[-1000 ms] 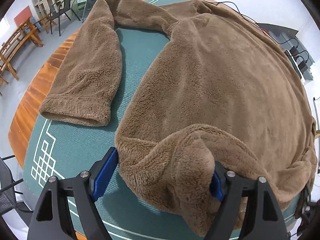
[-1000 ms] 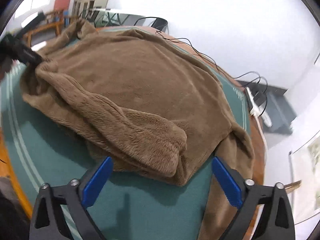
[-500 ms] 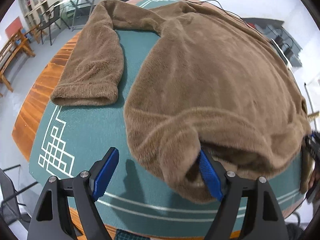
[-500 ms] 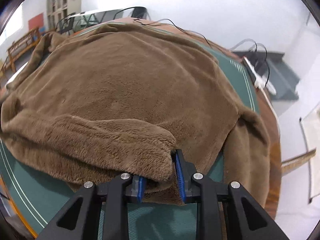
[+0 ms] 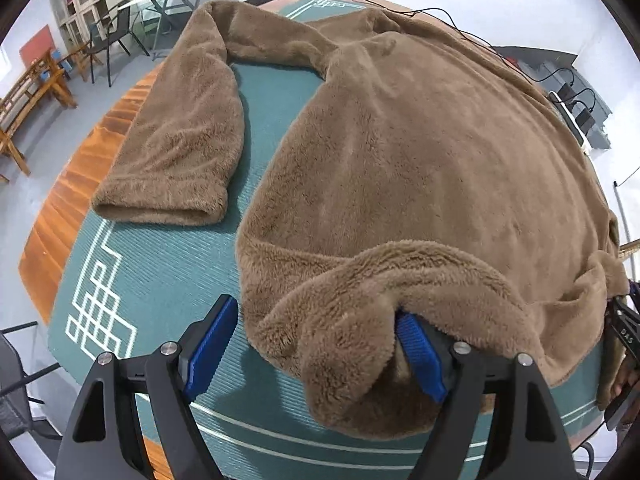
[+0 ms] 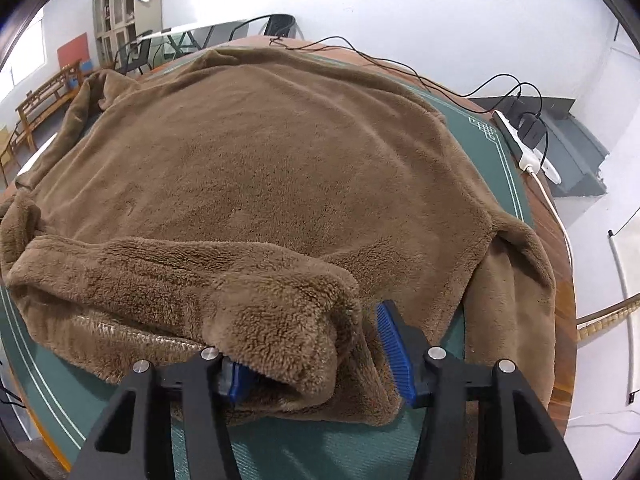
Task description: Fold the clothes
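Fleece hem [image 6: 280, 320] between opening right gripper [image 6: 316, 354], pads apart

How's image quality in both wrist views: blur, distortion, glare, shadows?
Left wrist: sharp, strong fisheye bowing the green mat edges, dark vignette at corners, soft shadow under the brown fleece sweater, no glare. Right wrist: equally sharp and curved, the white wall bright but not blown out, faint finger shadows on the mat by the right gripper.
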Motion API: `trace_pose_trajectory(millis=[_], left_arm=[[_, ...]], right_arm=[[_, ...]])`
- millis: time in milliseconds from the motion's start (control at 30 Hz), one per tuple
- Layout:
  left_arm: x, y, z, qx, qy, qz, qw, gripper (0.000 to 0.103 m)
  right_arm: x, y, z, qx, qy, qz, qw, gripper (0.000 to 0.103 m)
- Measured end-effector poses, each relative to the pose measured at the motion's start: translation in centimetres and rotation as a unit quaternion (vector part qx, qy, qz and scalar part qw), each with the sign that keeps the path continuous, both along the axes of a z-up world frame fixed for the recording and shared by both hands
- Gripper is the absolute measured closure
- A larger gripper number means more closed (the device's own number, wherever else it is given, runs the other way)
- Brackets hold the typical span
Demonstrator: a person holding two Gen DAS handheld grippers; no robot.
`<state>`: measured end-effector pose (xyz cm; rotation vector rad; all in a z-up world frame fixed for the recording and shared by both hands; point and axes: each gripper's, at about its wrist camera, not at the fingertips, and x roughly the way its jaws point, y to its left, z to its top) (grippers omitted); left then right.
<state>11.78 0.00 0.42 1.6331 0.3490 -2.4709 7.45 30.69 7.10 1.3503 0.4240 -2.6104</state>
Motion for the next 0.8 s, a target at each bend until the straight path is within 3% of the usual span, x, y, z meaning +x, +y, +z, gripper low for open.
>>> trace_pose_trajectory(millis=[233, 267, 300, 400, 500, 600, 800], left_arm=[[0.5, -1.2, 0.8, -0.001, 0.004, 0.034, 0.9994, 0.020], [0.6, -1.4, 0.9, 0.000, 0.003, 0.039, 0.9992, 0.020], [0.7, -1.6, 1.0, 0.002, 0.002, 0.045, 0.9990, 0.020], [1.3, -2.2, 1.7, -0.010, 0.003, 0.048, 0.9988, 0.020], [2.0, -2.9, 2.8, -0.022, 0.009, 0.045, 0.9987, 0.018], [3.5, -3.9, 4.3, -0.009, 0.019, 0.032, 0.9993, 0.017], [6.9, -3.5, 7.6, -0.019, 0.024, -0.030, 0.9991, 0.015]], right_arm=[[0.4, 1.5, 0.5, -0.010, 0.013, -0.039, 0.999, 0.046], [0.5, 1.5, 0.5, -0.010, 0.011, -0.039, 0.999, 0.053], [0.5, 1.5, 0.5, -0.011, 0.010, -0.040, 0.999, 0.073], [1.1, 1.0, 0.7, -0.010, -0.008, -0.020, 1.000, 0.086], [2.4, 2.0, 2.3, -0.021, -0.016, -0.012, 1.000, 0.086], [4.1, 3.8, 3.9, -0.048, -0.037, -0.016, 0.998, 0.086], [8.8, 5.4, 5.9, -0.063, -0.093, -0.004, 0.994, 0.086]])
